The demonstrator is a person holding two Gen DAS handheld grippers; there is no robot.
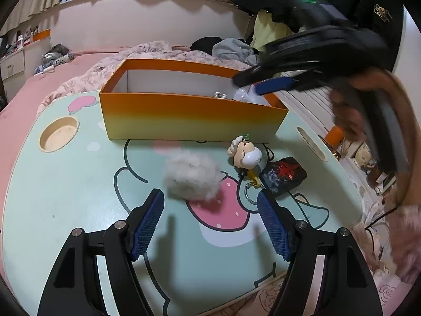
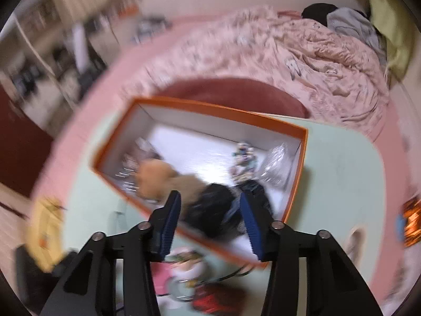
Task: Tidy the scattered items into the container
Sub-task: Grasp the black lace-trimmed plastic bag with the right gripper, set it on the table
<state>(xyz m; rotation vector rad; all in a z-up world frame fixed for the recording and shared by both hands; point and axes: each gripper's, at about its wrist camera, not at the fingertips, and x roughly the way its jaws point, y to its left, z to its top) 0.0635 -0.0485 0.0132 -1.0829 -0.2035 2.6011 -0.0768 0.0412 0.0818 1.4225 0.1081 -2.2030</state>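
Mint cartoon-print table (image 1: 65,210): right gripper (image 2: 210,210) spread over orange cardboard box (image 1: 189,118), dropping; left gripper (image 1: 210,210), open, should take white fluffy pompom (image 1: 192,179).

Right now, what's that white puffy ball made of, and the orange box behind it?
The puffy ball looks like soft fluffy fur or fibre, maybe faux: wispy fuzzy edges, no hard outline. The orange box looks like smooth matte cardboard: thin, flat, straight walls, plain white inside, hardly any shine.
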